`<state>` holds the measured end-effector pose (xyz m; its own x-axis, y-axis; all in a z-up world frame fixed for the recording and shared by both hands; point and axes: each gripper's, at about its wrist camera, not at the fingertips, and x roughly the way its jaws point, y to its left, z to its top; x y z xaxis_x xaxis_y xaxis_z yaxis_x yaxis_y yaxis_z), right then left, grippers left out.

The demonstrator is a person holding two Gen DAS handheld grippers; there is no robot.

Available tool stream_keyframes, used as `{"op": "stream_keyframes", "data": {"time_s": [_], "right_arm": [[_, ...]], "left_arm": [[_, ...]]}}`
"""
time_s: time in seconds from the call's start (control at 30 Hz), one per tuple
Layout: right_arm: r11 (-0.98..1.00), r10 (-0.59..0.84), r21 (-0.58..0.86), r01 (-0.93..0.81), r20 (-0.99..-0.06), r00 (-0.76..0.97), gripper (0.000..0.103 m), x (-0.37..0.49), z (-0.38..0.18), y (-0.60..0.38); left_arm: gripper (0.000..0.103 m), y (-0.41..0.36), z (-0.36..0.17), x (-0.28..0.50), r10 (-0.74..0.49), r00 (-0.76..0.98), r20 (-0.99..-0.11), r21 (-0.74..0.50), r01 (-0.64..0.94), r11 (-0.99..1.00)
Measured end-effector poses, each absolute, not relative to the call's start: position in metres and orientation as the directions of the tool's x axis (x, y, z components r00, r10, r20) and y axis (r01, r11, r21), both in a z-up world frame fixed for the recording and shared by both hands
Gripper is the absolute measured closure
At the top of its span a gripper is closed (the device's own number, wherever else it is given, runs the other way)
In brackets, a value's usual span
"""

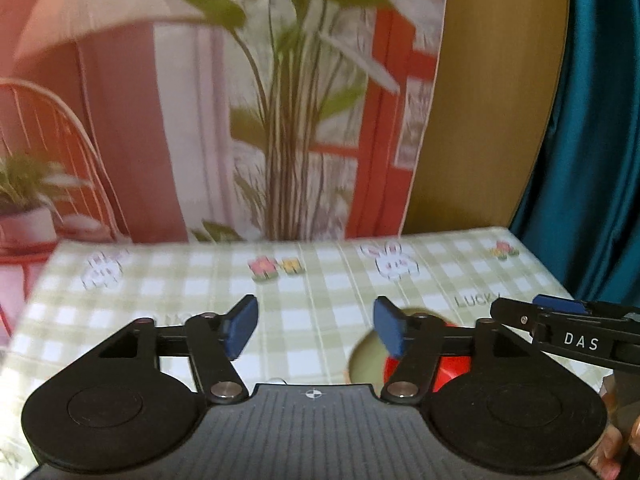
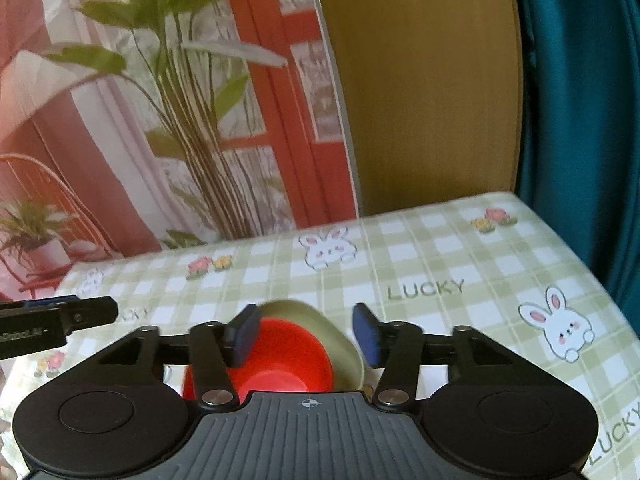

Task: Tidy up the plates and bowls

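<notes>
Well, the worktop (image 2: 460,248) wears a green-and-white checked cloth printed with rabbits, flowers and the word LUCKY. Behind it hangs a backdrop (image 1: 168,120) picturing a tall green plant, red door frames and a wire chair, with a wooden panel (image 2: 420,80) and a teal curtain (image 2: 580,100) off at three o'clock.

On the cloth sits a pale olive bowl (image 2: 340,340), glossy and round, with a bright red bowl (image 2: 288,356) nested inside it, smaller and deep.

From the right wrist view both bowls show plainly at six o'clock, directly below the right tool (image 2: 306,334); its blue pads stand moderately apart, clear of the rims, nothing between them. The left tool pokes in at nine o'clock.

From the left wrist view only a sliver of the olive rim (image 1: 360,360) and a patch of red (image 1: 448,368) peep out at five o'clock, behind the linkage. The left tool (image 1: 316,330) gapes wide over bare cloth, empty. The right tool, marked DAS, enters at three o'clock.
</notes>
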<state>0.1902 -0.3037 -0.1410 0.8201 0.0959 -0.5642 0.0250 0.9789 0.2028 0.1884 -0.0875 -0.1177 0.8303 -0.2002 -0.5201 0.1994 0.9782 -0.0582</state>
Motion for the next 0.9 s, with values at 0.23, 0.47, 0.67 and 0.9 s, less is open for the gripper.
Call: {"op": "stream_keyframes", "data": {"time_s": [0.23,0.47,0.67,0.9], "right_arm": [[0.981,0.107,0.192,-0.009,-0.507,0.855,0.029,0.179,-0.105,-0.291],[0.977,0.143,0.203,-0.058,-0.434,0.889,0.010,0.158,-0.066,-0.275],[0.978,0.154,0.187,-0.088,-0.374,0.915,0.000,0.128,-0.035,-0.260],[0.982,0.144,0.164,-0.093,-0.339,0.930,0.000,0.092,-0.010,-0.243]], "left_arm": [[0.024,-0.061,-0.072,0.163,-0.174,0.889,-0.424,-0.058,0.165,0.985],[0.018,-0.041,-0.034,0.129,-0.131,0.929,-0.347,-0.058,0.118,0.991],[0.014,-0.026,-0.012,0.089,-0.096,0.954,-0.284,-0.065,0.081,0.995],[0.013,-0.016,0.001,0.050,-0.066,0.968,-0.240,-0.045,0.057,0.997]]}}
